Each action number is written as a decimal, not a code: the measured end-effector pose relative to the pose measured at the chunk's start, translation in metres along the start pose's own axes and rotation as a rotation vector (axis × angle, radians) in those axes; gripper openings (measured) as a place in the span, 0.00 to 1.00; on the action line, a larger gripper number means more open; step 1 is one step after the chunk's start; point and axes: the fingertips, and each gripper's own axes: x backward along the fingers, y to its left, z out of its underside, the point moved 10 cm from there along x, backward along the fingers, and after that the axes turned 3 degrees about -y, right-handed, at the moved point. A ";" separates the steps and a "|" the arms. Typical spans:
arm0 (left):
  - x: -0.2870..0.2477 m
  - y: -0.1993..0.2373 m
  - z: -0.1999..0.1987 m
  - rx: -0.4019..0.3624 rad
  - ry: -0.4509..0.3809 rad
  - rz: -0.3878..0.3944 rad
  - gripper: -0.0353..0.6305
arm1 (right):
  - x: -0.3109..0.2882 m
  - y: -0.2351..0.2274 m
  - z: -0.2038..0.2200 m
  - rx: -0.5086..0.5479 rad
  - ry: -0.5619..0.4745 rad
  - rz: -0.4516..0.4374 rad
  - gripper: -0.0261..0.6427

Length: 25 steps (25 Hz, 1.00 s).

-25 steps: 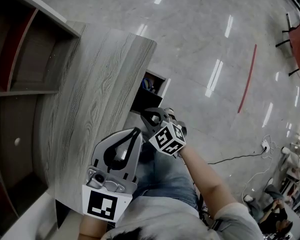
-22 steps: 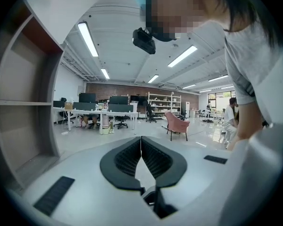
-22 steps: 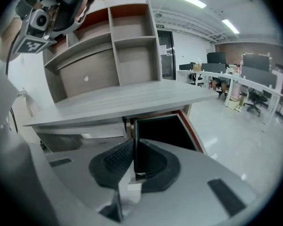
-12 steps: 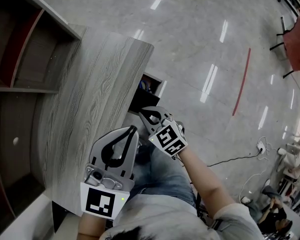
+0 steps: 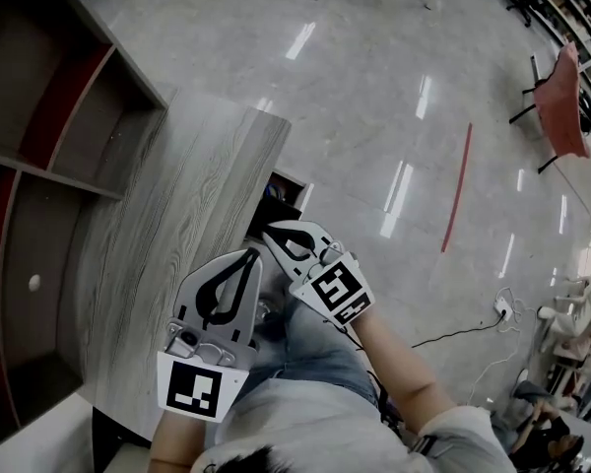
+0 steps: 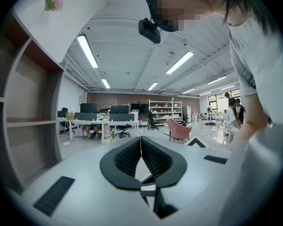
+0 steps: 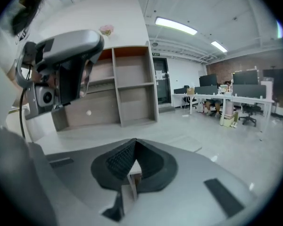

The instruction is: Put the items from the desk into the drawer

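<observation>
The grey wood-grain desk (image 5: pixel 167 235) runs along the left of the head view. Under its far end the drawer (image 5: pixel 279 201) stands open, dark inside, with something blue (image 5: pixel 270 190) just showing. My left gripper (image 5: pixel 252 255) is over the desk's right edge, jaws shut with nothing between them, and looks out across the room (image 6: pixel 141 138). My right gripper (image 5: pixel 270 233) sits beside it, close to the drawer opening, also shut and empty (image 7: pixel 134 141). The left gripper's body (image 7: pixel 61 65) shows in the right gripper view.
A brown shelving unit (image 5: pixel 49 126) stands against the desk's left side, also seen as shelving (image 7: pixel 132 86) in the right gripper view. Glossy floor (image 5: pixel 374 97) lies to the right, with a red line (image 5: pixel 456 190), a cable (image 5: pixel 463 313) and a red chair (image 5: pixel 561 106).
The view has swung, so desk and drawer sit lower left. Both grippers have drifted slightly up and left, closer together, and stay shut.
</observation>
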 end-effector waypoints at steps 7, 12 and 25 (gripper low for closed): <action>0.006 -0.006 -0.013 -0.013 -0.045 0.023 0.07 | 0.049 0.014 -0.058 0.050 -0.175 0.044 0.05; 0.009 -0.017 -0.024 -0.032 -0.077 0.061 0.07 | 0.090 0.030 -0.082 0.052 -0.268 0.099 0.05; 0.029 -0.049 -0.036 -0.066 -0.099 0.113 0.07 | 0.154 0.072 -0.102 0.060 -0.386 0.157 0.05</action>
